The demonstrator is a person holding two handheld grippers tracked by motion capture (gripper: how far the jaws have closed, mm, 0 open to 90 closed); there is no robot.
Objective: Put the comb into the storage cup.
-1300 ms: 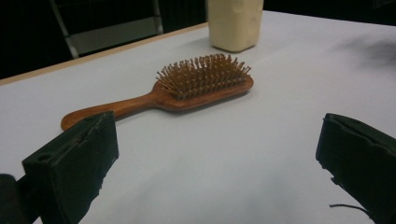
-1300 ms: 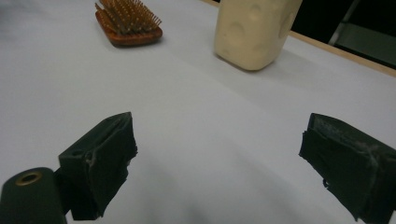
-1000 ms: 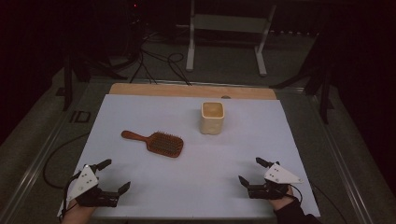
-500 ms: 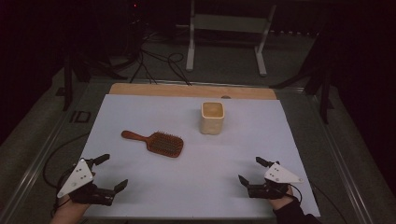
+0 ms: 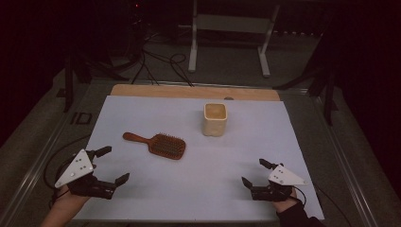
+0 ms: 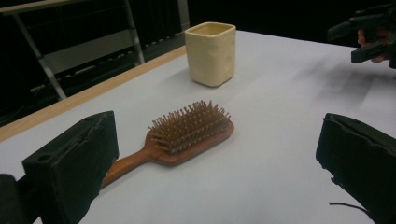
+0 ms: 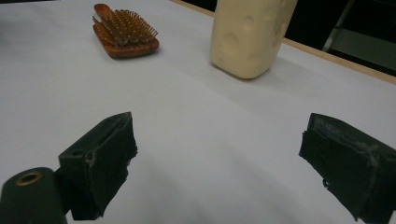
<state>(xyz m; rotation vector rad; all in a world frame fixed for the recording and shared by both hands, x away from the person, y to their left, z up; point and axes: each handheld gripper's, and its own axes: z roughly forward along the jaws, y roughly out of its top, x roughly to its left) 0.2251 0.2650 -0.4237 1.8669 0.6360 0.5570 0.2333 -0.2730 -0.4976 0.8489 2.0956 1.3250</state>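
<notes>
A brown wooden hairbrush (image 5: 158, 145) lies bristles-up left of centre on the white table sheet (image 5: 198, 189). Behind it to the right stands a cream square cup (image 5: 215, 119), upright. My left gripper (image 5: 115, 164) is near the front left corner, open and holding nothing, and it points toward the brush. My right gripper (image 5: 254, 171) is open and bare near the front right. In the left gripper view the brush (image 6: 187, 133) lies just beyond the jaws and the cup (image 6: 211, 53) stands farther off. In the right gripper view the cup (image 7: 250, 35) and the brush (image 7: 125, 30) are well ahead.
A wooden strip (image 5: 194, 91) borders the sheet's far edge. Beyond it are a metal stand (image 5: 229, 42) and cables (image 5: 156, 61) on the dark floor. A metal rail (image 5: 42, 156) runs along the table's left side. The other gripper (image 6: 369, 32) appears at the left gripper view's top right.
My left gripper has shifted slightly to the left and turned a little, still open. The right gripper, brush and cup have not moved.
</notes>
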